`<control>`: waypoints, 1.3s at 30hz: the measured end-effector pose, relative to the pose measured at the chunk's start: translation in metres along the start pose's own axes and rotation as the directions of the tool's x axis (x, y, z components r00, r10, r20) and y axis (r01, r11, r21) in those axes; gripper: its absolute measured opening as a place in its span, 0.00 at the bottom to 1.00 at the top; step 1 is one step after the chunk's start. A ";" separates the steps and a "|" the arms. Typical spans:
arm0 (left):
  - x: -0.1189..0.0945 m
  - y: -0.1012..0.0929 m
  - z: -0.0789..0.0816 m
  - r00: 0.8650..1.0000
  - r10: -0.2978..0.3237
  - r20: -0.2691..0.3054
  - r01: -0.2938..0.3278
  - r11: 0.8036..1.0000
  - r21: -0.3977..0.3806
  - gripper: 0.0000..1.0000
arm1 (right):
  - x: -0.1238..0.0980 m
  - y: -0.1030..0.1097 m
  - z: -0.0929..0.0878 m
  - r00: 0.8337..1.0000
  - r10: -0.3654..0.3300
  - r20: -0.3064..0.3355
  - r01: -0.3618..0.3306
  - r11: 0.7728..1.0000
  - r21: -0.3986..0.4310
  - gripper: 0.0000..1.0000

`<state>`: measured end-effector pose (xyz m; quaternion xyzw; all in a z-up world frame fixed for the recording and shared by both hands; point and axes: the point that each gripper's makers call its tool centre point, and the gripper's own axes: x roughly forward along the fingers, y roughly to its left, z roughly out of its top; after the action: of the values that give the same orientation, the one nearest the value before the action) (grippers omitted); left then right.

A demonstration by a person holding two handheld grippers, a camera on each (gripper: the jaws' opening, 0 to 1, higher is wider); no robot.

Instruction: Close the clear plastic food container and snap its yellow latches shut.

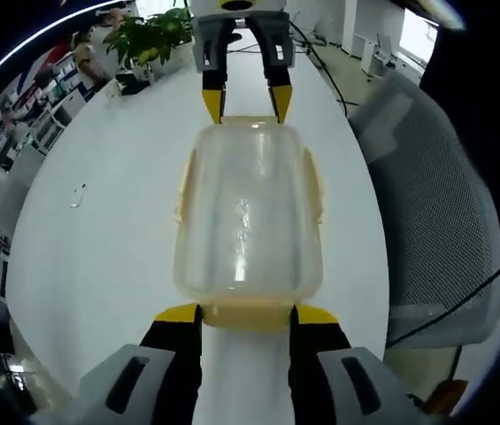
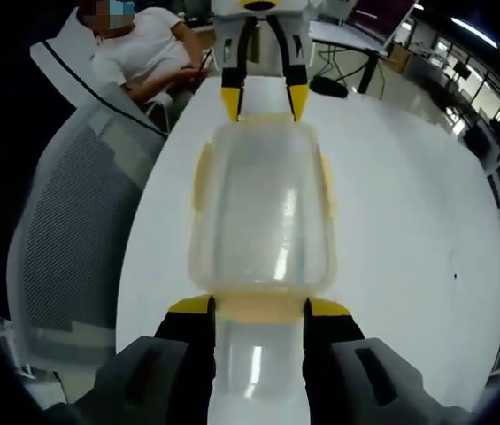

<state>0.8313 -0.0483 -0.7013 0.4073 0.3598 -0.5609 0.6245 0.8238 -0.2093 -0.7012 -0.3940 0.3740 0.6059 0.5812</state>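
The clear rectangular plastic food container with yellow latches (image 1: 250,212) lies on the white table (image 1: 99,221), long axis running from 6 to 12 o'clock between both tools. The left gripper (image 1: 248,315) and right gripper (image 2: 258,307) each straddle an end latch, jaws spread. No readable writing.

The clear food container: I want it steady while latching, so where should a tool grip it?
By the yellow end latches: the clear container is long with smooth rounded walls, so come in from each short end, as the left tool and right tool do now.
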 end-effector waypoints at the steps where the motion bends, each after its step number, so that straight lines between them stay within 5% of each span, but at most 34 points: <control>1: 0.000 0.000 0.002 1.000 0.002 0.000 -0.002 1.000 -0.003 0.32 | -0.002 0.000 -0.002 1.000 -0.003 -0.003 0.003 1.000 -0.001 0.35; 39: 0.031 0.014 0.077 0.999 -0.006 0.036 0.004 0.999 0.045 0.32 | -0.029 -0.006 -0.078 0.997 -0.052 -0.053 0.054 0.998 0.037 0.35</control>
<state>0.8476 -0.1301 -0.6964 0.4102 0.3369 -0.5774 0.6203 0.8331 -0.2917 -0.7067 -0.4080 0.3899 0.5727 0.5946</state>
